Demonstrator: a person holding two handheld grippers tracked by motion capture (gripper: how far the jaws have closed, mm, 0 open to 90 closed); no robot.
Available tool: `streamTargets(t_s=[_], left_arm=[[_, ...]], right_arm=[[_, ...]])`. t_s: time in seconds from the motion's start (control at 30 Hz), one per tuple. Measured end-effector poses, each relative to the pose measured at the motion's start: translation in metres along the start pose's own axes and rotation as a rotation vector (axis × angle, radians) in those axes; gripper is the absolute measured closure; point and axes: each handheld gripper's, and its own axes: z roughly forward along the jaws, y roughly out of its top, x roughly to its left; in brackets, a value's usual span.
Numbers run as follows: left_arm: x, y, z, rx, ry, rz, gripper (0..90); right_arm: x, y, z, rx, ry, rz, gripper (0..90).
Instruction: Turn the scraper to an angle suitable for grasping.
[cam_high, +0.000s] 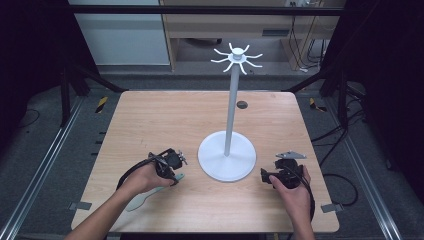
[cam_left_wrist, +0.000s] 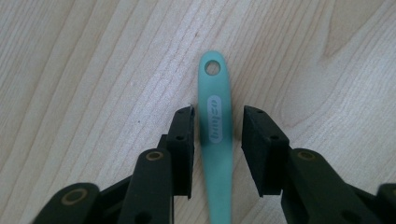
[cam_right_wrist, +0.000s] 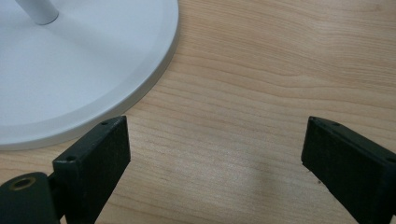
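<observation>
Your left gripper (cam_high: 176, 172), at the lower left of the high view, sits low over the pale green spatula (cam_high: 145, 196), which lies flat on the wooden table (cam_high: 165, 115) with its blade toward the bottom left of the frame and its handle running up under your hand. In the left gripper view the handle (cam_left_wrist: 215, 135) passes up the middle of the frame between the two black jaws, its hanging hole at the top end; the left jaw sits right against the handle's edge, while a thin strip of wood shows between the handle and the right jaw, so the handle is not clamped. Your right gripper (cam_high: 267, 176) rests at the lower right, just beside the round base of the white hook stand (cam_high: 227, 160); its jaws stand wide apart over bare wood.
</observation>
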Motion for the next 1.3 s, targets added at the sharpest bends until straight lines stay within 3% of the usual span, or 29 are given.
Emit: streamTargets(t_s=[0.43,0.73,0.93,1.07,1.3], left_arm=[[0.002,0.001,0.002,0.015,-0.001,0.0,71.6],[0.003,-0.002,0.001,-0.001,-0.011,-0.001,73.3],[0.003,-0.008,-0.013,-0.063,0.01,-0.001,73.7],[0.002,-0.019,-0.032,-0.153,0.029,-0.006,73.8],[0.001,-0.034,-0.058,-0.257,0.048,-0.023,73.9]], right_arm=[[0.0,0.0,0.0,0.001,0.003,-0.003,8.3],[0.0,0.0,0.0,0.001,0.002,-0.007,8.3],[0.0,0.0,0.001,0.003,0.003,-0.005,8.4],[0.001,0.0,0.001,0.005,0.003,-0.013,8.3],[0.002,0.0,0.002,0.006,-0.002,-0.018,8.3]])
